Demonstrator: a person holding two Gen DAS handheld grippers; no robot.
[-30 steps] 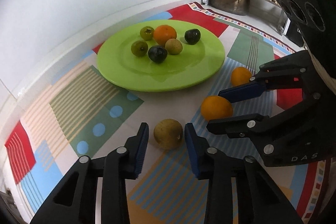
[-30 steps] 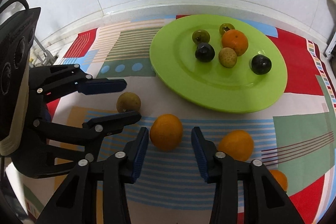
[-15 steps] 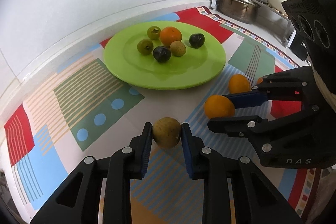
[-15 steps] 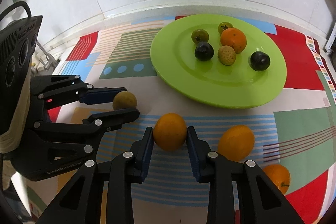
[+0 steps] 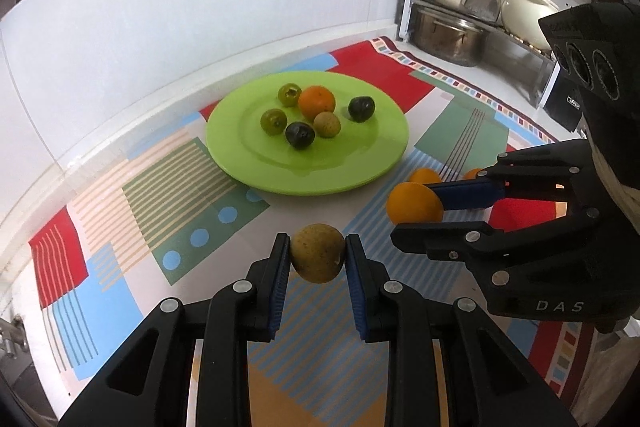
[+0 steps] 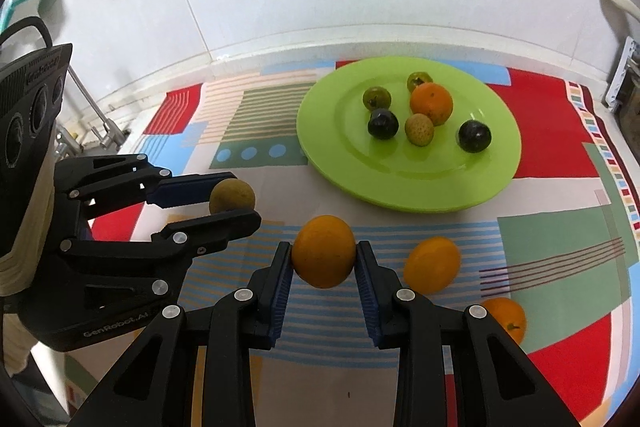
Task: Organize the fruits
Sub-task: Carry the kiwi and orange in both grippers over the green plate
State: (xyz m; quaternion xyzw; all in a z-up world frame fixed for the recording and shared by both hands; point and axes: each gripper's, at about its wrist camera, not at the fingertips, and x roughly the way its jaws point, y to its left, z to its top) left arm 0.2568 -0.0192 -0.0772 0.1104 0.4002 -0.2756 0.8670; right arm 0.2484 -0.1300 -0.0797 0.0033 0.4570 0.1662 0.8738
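Observation:
My left gripper is shut on a brownish-yellow fruit and holds it above the patterned mat; it also shows in the right wrist view. My right gripper is shut on an orange, also seen in the left wrist view. A green plate ahead holds several small fruits, among them an orange and dark plums. Two more oranges lie on the mat to the right.
A colourful patterned mat covers the counter. A white wall runs behind the plate. A dish rack with pots and pans stands at the far right. A tap is at the left.
Both grippers closed on their fruits, the left on the brownish-yellow fruit and the right on the orange, and both have lifted and drawn back from the mat.

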